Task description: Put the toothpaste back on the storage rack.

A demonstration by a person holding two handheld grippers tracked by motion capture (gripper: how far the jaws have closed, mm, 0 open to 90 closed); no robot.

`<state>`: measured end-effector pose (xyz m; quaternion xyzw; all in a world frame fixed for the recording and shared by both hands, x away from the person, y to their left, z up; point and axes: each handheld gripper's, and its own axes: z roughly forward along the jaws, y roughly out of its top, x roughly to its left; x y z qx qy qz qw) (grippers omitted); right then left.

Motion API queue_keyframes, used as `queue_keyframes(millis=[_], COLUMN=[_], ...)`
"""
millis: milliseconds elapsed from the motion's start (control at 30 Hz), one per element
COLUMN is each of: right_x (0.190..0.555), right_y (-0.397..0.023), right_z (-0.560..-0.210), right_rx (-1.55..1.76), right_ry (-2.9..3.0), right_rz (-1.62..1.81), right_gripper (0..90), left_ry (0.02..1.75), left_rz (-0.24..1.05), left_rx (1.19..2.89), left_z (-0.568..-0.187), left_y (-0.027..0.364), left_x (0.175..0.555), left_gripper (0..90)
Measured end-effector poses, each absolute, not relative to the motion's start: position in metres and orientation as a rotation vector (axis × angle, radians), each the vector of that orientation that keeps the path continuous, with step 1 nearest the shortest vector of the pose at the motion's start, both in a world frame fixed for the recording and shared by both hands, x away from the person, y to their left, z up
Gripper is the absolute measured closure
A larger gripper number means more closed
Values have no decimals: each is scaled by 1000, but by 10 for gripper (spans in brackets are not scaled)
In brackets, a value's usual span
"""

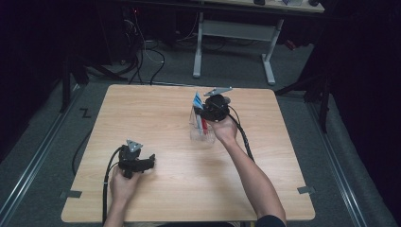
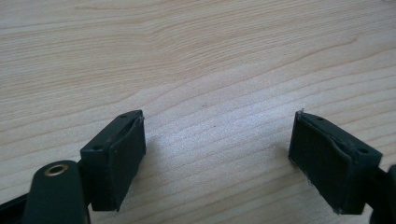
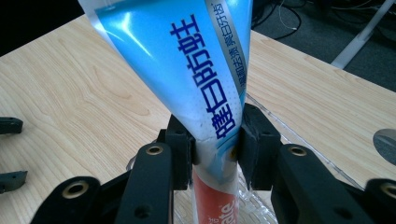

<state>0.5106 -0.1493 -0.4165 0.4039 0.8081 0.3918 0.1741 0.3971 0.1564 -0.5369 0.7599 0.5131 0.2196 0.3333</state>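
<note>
Right gripper view: my right gripper (image 3: 217, 154) pinches blue toothpaste tube (image 3: 187, 70) upright over clear cup (image 1: 202, 133), likely for insertion; left gripper (image 2: 217, 154) idles lower left, jaws wide.

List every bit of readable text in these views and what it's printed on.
"健白防蛀", large dark blue, running along the blue tube held in the right claw.
"美白牙膏" on that tube's silver stripe; the smaller print beside it is too blurred to read.
"...ate", white on the red tube below; the rest is hidden.
</note>
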Motion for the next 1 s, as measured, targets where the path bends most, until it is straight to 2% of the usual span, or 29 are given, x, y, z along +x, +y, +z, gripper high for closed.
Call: queue_keyframes(millis=[367,1000], right_x=[511,517], right_y=[-137,-142], right_z=[-420,-424], right_rx=[1120,1167], right_ry=[2296,2282], right_rz=[1080,1050], right_gripper=[679,651], left_ry=[1339,1340], left_rz=[574,573], left_rx=[1984,1983], left_z=[-537,-537], left_y=[156,156], left_x=[397,397], left_gripper=[190,190])
